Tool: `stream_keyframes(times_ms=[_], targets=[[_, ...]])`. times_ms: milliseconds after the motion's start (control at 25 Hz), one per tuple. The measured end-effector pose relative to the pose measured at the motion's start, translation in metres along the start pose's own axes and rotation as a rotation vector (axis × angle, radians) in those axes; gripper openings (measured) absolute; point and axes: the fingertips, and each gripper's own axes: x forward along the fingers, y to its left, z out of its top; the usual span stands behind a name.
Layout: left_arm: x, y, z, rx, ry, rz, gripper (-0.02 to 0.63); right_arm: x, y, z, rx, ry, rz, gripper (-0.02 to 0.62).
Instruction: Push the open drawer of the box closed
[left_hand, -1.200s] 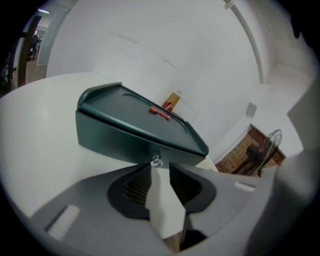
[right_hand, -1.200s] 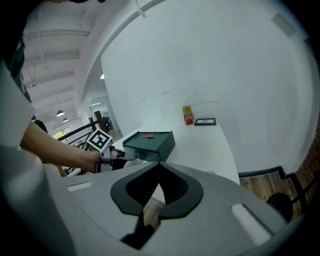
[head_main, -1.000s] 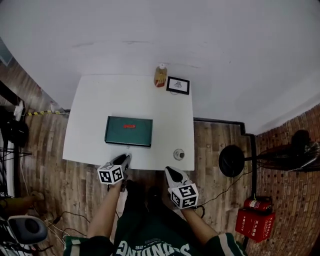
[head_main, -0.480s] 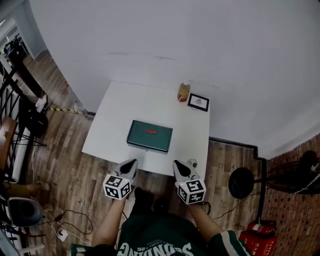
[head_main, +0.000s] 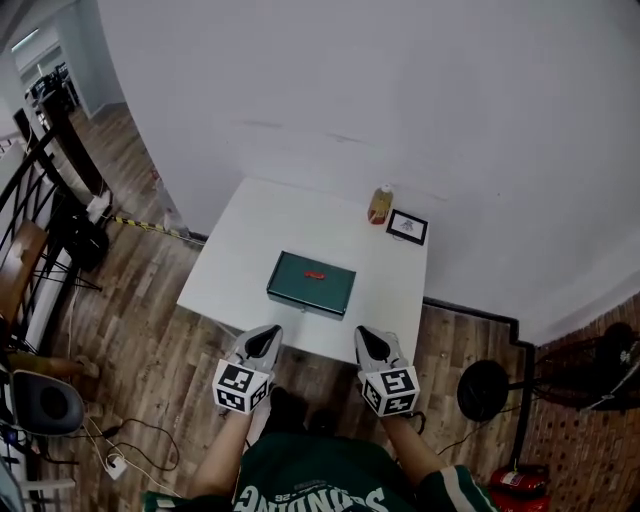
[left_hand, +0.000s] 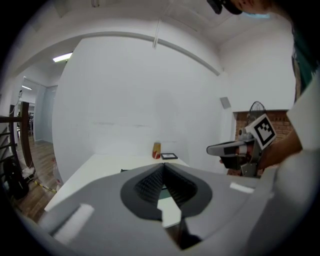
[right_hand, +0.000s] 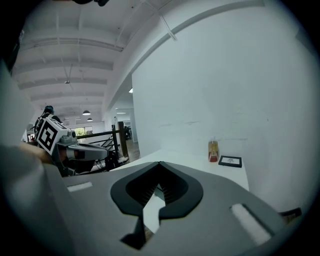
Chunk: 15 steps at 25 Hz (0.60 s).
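A flat dark-green box (head_main: 311, 282) with a red label lies in the middle of the white table (head_main: 240, 250). From this height I cannot make out its drawer. My left gripper (head_main: 267, 333) and right gripper (head_main: 366, 335) hover side by side at the table's near edge, short of the box and apart from it. Both are shut with nothing held. In the left gripper view the left gripper (left_hand: 162, 165) has its jaws meeting at the tips, and the right gripper (left_hand: 235, 149) shows beside it. The right gripper (right_hand: 159, 164) is likewise shut on nothing in its own view.
A small bottle (head_main: 380, 205) and a black picture frame (head_main: 407, 227) stand at the table's far right, against the white wall. Wooden floor surrounds the table. A round black stand base (head_main: 482, 389) sits to the right, and a railing and chair (head_main: 25, 260) to the left.
The head view has risen and pulled back, so the table and box look smaller and farther off. Both grippers remain by the table's near edge.
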Motion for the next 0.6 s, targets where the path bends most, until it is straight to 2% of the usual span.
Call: stream_keyframes(times_ms=[600], targets=[[-0.005,0.011,-0.003,-0.029,-0.005,0.019,0.052,0.006,0.010,-0.002,-0.013,0.000,0.012,0.002]])
